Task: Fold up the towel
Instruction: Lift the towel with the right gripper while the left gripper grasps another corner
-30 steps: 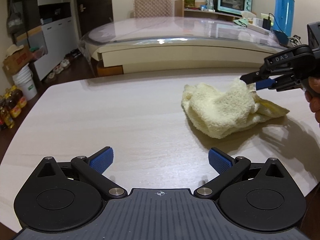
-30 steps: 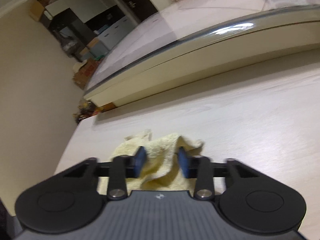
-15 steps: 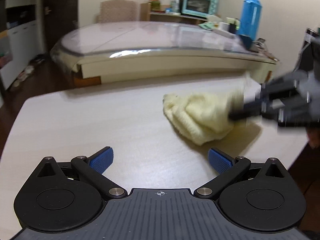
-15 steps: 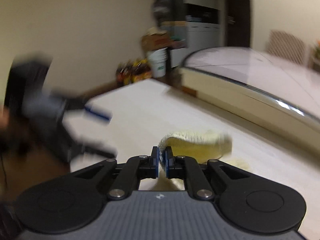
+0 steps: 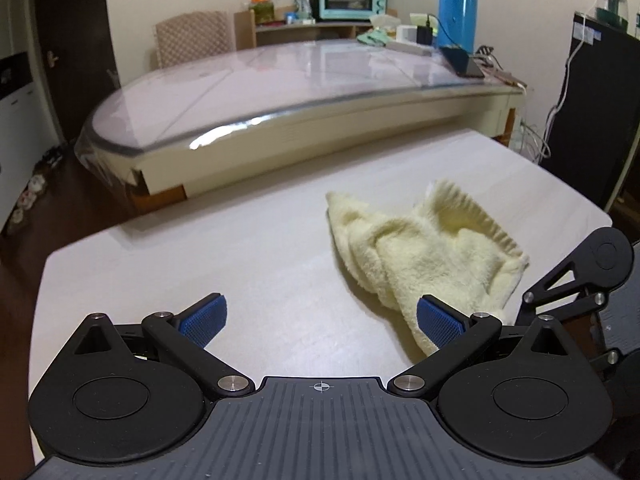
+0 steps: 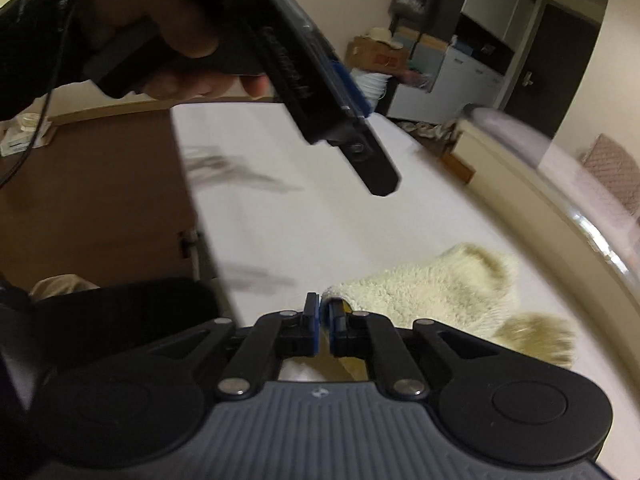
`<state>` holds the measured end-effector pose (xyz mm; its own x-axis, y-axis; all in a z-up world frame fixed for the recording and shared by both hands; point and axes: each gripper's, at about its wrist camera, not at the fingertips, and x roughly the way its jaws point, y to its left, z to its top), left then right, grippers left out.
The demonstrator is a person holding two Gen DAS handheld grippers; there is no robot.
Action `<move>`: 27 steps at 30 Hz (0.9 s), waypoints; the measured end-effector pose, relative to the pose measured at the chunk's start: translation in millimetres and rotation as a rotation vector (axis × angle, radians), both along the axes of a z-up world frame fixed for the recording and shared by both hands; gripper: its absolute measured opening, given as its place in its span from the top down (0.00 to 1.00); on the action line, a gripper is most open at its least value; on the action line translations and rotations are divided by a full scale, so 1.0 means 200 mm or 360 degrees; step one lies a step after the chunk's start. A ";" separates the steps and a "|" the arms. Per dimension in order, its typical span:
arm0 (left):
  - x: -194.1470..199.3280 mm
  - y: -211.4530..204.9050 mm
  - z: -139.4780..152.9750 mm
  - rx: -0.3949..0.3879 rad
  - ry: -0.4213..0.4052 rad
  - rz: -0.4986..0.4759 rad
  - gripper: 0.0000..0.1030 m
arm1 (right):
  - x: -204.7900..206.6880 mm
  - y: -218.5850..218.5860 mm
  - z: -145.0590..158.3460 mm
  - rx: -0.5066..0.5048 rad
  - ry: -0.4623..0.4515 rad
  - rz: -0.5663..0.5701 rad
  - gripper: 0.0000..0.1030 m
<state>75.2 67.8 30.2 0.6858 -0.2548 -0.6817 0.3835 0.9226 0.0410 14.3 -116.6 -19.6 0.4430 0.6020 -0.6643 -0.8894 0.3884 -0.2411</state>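
The towel (image 5: 428,254) lies crumpled on the table (image 5: 224,264), its edge pinched in the right gripper (image 6: 323,316), the left gripper (image 5: 320,318) spread wide.

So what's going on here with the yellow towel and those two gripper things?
A person is starting to fold a pale yellow towel that lies crumpled on a light wooden table, holding a handheld gripper in each hand. The right gripper is shut on an edge of the towel at its near end. The left gripper is open and holds nothing, poised just above the table beside the towel. No fold has been made yet; the cloth is bunched.
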 end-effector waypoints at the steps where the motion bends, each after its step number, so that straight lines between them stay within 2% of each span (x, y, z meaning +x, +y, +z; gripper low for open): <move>1: -0.01 -0.02 -0.01 0.0011 -0.0002 -0.0026 0.00 | 0.00 -0.02 0.00 0.0014 0.0012 -0.0017 0.85; 2: -0.02 -0.04 -0.02 0.0022 -0.0002 -0.0058 0.00 | -0.01 -0.03 0.01 0.0034 0.0021 -0.0035 0.80; 7: -0.10 -0.14 -0.06 0.0088 -0.0010 -0.0236 0.00 | -0.09 -0.19 0.04 0.0084 0.0079 -0.0155 0.78; 9: -0.13 -0.21 -0.07 0.0134 -0.0031 -0.0329 0.00 | -0.11 -0.28 0.05 0.0091 0.0071 -0.0241 0.76; 11: -0.15 -0.29 -0.08 0.0195 -0.0045 -0.0419 0.00 | -0.13 -0.36 0.07 0.0100 0.0053 -0.0340 0.68; 13: -0.15 -0.35 -0.10 0.0261 -0.0040 -0.0495 0.01 | -0.12 -0.40 0.09 0.0117 0.0050 -0.0422 0.64; 15: -0.15 -0.40 -0.13 0.0327 -0.0031 -0.0567 0.05 | -0.11 -0.48 0.10 0.0165 0.0054 -0.0526 0.61; 17: -0.16 -0.45 -0.15 0.0393 -0.0021 -0.0639 0.39 | -0.10 -0.54 0.12 0.0196 0.0057 -0.0584 0.58; 18: -0.16 -0.48 -0.17 0.0426 -0.0016 -0.0674 0.42 | -0.10 -0.57 0.13 0.0213 0.0052 -0.0615 0.58; 21: -0.18 -0.55 -0.20 0.0534 -0.0035 -0.0740 0.42 | -0.09 -0.62 0.14 0.0243 0.0052 -0.0657 0.57; 22: -0.18 -0.56 -0.20 0.0569 -0.0033 -0.0766 0.45 | -0.09 -0.63 0.14 0.0250 0.0051 -0.0664 0.56; 24: -0.18 -0.58 -0.22 0.0647 -0.0036 -0.0814 0.62 | -0.07 -0.64 0.14 0.0266 0.0055 -0.0677 0.54; 25: -0.19 -0.59 -0.23 0.0687 -0.0035 -0.0836 0.75 | -0.07 -0.64 0.14 0.0275 0.0060 -0.0684 0.51; 26: -0.19 -0.60 -0.25 0.0727 -0.0041 -0.0857 0.82 | -0.06 -0.64 0.14 0.0283 0.0067 -0.0690 0.50; 27: -0.20 -0.60 -0.26 0.0767 -0.0054 -0.0879 0.84 | -0.05 -0.65 0.13 0.0291 0.0074 -0.0696 0.49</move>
<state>35.0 -52.2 -21.3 0.5668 -0.2466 -0.7861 0.7788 0.4717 0.4135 3.9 -245.6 7.0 0.6531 0.4747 -0.5900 -0.6414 0.7610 -0.0977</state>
